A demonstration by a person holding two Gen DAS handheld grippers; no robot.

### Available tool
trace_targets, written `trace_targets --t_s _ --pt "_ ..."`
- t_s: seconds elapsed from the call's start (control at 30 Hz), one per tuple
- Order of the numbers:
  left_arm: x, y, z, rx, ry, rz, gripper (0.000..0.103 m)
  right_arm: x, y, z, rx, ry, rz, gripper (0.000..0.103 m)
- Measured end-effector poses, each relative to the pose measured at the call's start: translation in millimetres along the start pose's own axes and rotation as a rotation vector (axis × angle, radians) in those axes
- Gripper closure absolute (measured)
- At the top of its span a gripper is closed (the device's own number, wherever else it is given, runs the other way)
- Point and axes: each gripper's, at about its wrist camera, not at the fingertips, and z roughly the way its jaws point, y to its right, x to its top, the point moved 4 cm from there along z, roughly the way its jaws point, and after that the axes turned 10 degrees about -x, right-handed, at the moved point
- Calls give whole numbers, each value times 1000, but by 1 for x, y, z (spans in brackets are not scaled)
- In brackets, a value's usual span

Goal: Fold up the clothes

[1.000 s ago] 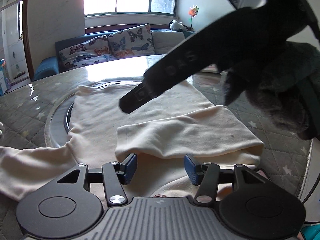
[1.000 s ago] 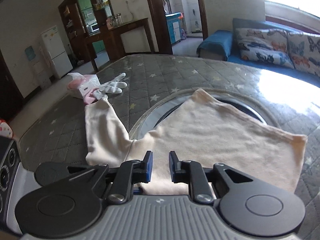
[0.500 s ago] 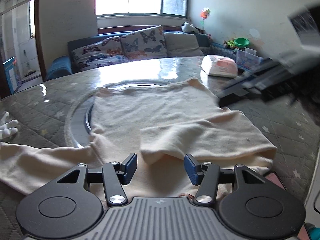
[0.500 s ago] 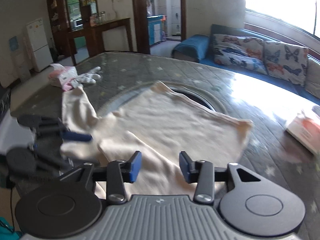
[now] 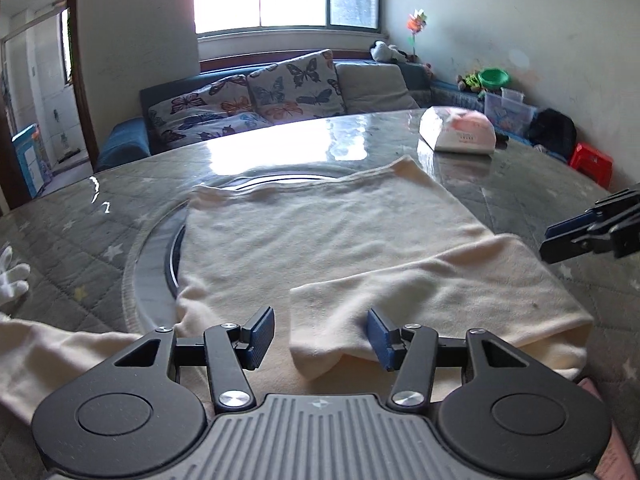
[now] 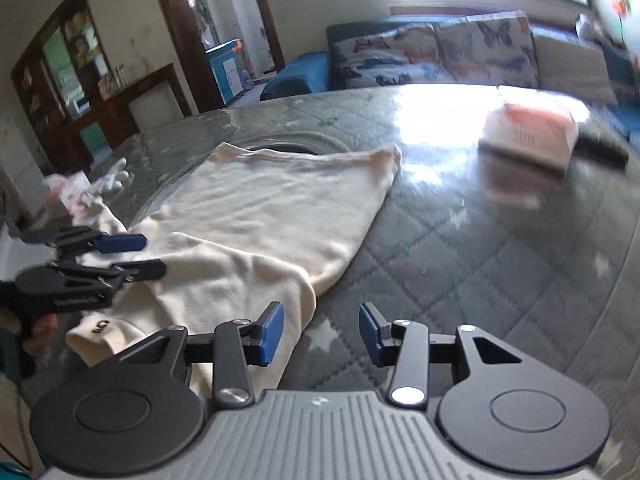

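A cream long-sleeved top [image 5: 320,232] [image 6: 272,208] lies flat on the quilted table [image 5: 540,184]. One sleeve [image 5: 440,292] is folded across its body. The other sleeve [image 5: 48,344] stretches out to the left. My left gripper [image 5: 320,328] [image 6: 154,255] hovers low over the near hem. Its jaws are closing, and the folded sleeve's cuff lies between them with the pads clear of it. My right gripper [image 6: 320,332] [image 5: 580,232] stands open beside the top's right edge, over bare table, with nothing between its fingers.
A tissue pack [image 5: 460,132] [image 6: 528,136] sits at the far right of the table. A white glove [image 5: 12,280] [image 6: 112,180] lies at the left. A glass turntable ring [image 5: 152,248] shows under the top. A sofa [image 5: 260,100] stands behind.
My right gripper swung from over the top to its right side and its jaws spread wider. My left gripper shifted slightly, so the folded cuff now lies between its fingers.
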Motion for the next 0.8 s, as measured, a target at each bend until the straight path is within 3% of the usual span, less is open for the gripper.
trace_targets --t_s 0.03,0.13,0.2,0.27,0.53,0.8 --pt "-1 0 3 5 -6 4 54 -2 1 1 10 -6 12 60" --pt "-4 -1 5 -24 -8 -12 69 -7 -2 4 33 -19 17 61" --pt "-4 1 2 -22 1 5 85 -8 -5 7 50 -27 27 61" --pt "-3 3 -2 -19 10 10 92 -8 -8 8 55 -24 30 61" --pt "36 19 -44 -37 122 29 94 -6 -16 -3 45 17 -4 60" --pt "99 54 -67 -93 213 118 94 -17 -52 -23 57 81 -152 33"
